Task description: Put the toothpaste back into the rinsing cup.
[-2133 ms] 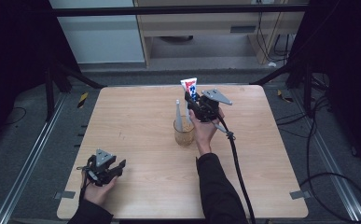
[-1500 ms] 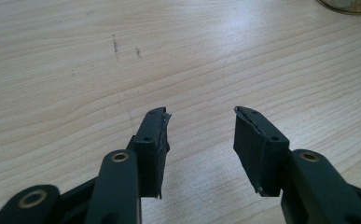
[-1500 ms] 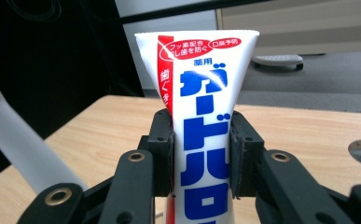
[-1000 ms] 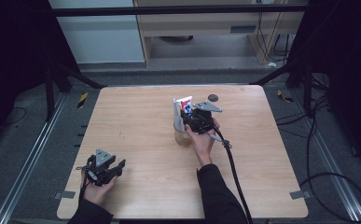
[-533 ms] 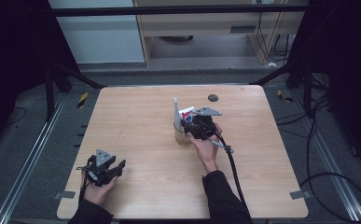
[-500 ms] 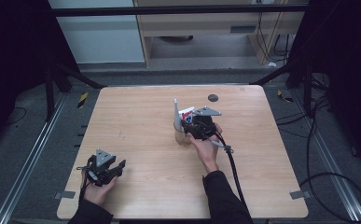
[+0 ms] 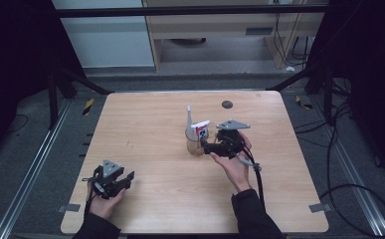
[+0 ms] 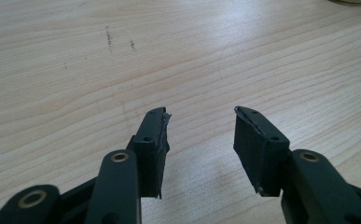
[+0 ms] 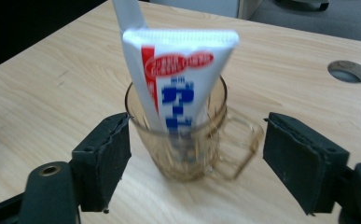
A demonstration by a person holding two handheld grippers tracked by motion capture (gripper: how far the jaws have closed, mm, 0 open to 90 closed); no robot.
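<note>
Both jaws of your right gripper [image 9: 194, 158] stand apart around the amber glass mug [image 9: 187, 140]; back straight off, sparing the white toothpaste tube [image 9: 178, 79]. Left gripper [image 8: 201, 140] gapes, idle.

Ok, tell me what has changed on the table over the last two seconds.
The right hand-held gripper brought the toothpaste tube down from above into the glass mug, beside the white item already standing there, and let go; its jaws now stand open either side of the mug. The left hand-held gripper stayed open at the table's near left corner, and the mug kept its place.
</note>
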